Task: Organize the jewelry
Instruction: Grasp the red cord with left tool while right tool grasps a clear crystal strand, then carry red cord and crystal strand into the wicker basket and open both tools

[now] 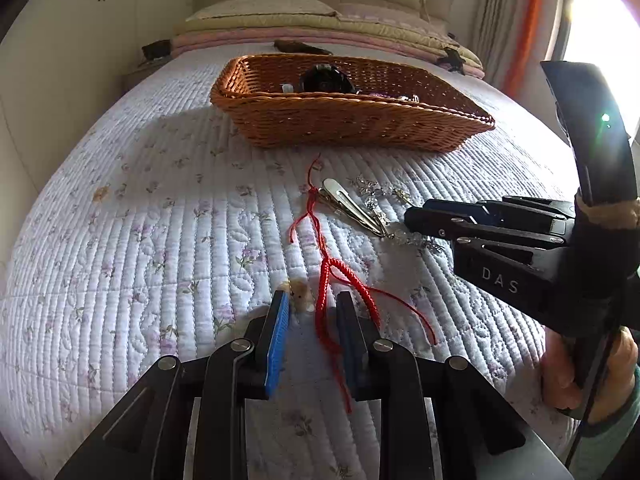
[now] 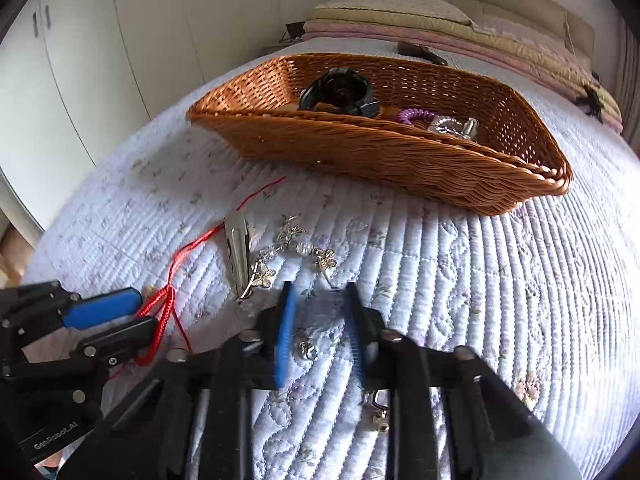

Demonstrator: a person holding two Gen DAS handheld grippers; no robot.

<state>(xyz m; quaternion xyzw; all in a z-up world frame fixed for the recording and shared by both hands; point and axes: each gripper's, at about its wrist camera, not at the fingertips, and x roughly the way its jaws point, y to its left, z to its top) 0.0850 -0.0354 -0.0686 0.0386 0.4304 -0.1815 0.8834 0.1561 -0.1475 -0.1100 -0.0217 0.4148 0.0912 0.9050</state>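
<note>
Currently the left gripper [image 1: 312, 320] straddles the red cord [image 1: 326, 292], jaws unclenched. Right gripper [image 2: 320, 320] clenches on the crystal chain [image 2: 306, 346]; lift gently toward the basket [image 2: 400, 160] at twelve o'clock.

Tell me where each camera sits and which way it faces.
Left wrist: on the left gripper, facing along the bed to the basket; its fingers straddle the red cord; right gripper and hand at right.
Right wrist: on the right gripper, facing the basket too; left gripper at lower left.
Shared: basket, cord, clip, chain, both grippers.
</note>
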